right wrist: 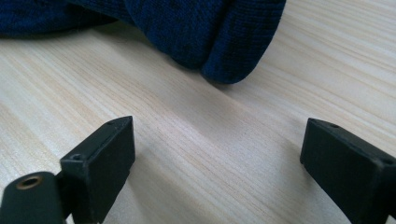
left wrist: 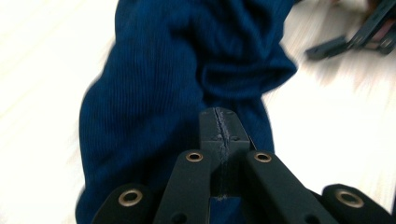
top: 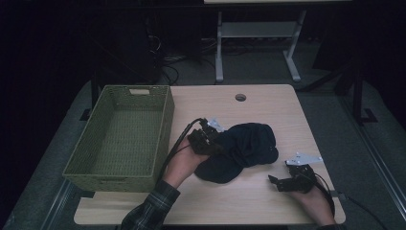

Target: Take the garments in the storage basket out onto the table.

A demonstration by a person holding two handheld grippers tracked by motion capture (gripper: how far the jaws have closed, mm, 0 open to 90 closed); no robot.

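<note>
The left gripper (left wrist: 219, 126) has its jaws clenched on a fold of the crumpled dark-blue knit garment (top: 244, 149), which lies mid-table beside the green woven basket (top: 122, 135). The right gripper (right wrist: 217, 163) rests with jaws released, just short of the cloth's edge. To lift cleanly, keep the pinch deep in the fold and raise the cloth high enough to clear the basket rim.

**What we count on the table**

We see one dark blue cloth (top: 242, 149). We see one green basket (top: 125, 135). We count two grippers, the left gripper (top: 207, 139) and the right gripper (top: 287, 178). We see one wooden table (top: 268, 108) with one round hole (top: 240, 97).
</note>
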